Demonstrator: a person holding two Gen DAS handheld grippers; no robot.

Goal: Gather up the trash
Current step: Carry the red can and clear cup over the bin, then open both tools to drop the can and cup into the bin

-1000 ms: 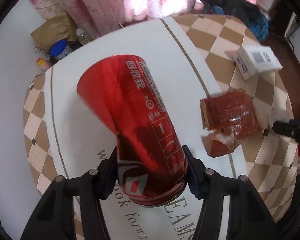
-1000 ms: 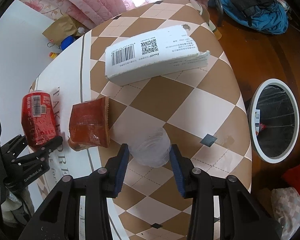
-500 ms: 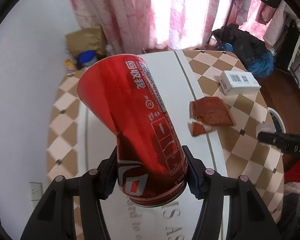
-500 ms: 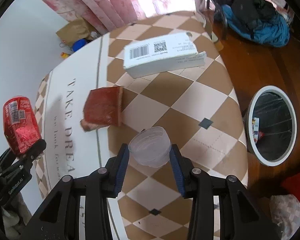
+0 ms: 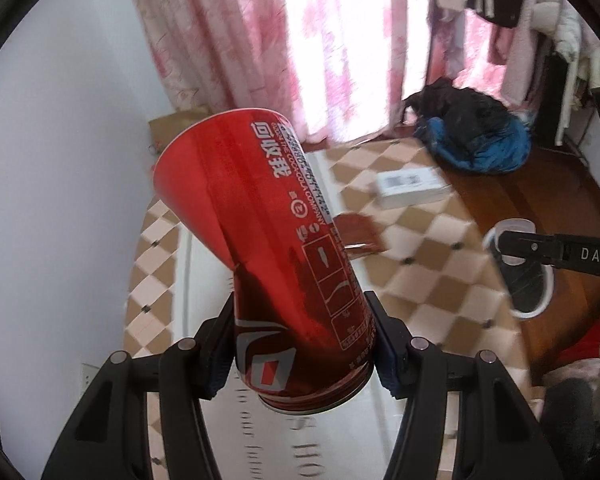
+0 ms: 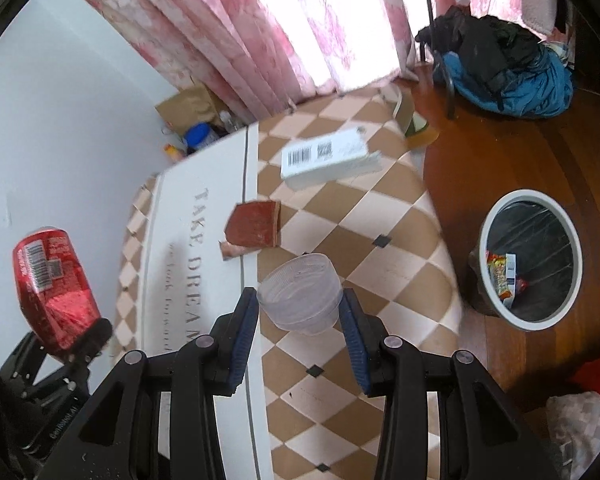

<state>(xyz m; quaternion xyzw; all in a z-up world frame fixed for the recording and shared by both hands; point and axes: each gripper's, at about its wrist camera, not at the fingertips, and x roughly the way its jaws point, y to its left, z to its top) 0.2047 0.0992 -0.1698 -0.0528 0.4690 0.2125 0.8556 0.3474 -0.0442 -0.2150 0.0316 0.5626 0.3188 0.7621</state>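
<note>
My left gripper (image 5: 302, 344) is shut on a red Coca-Cola can (image 5: 268, 240), held tilted well above the table; the can also shows in the right wrist view (image 6: 52, 284). My right gripper (image 6: 300, 320) is shut on a clear plastic cup (image 6: 300, 296), lifted above the checkered tablecloth (image 6: 380, 216). A brown torn wrapper (image 6: 256, 228) and a white barcode box (image 6: 328, 158) lie on the table. A white-rimmed trash bin (image 6: 494, 232) with a black liner and some wrappers inside stands on the floor to the right.
Pink curtains (image 6: 260, 40) hang behind the table. A blue and black bag (image 6: 500, 68) lies on the wooden floor. A paper bag (image 6: 188, 104) and a blue-lidded jar (image 6: 200, 134) sit beyond the table's far edge.
Both grippers have risen from the table with their loads; the can and the cup are now higher, and the table looks smaller and farther away.
</note>
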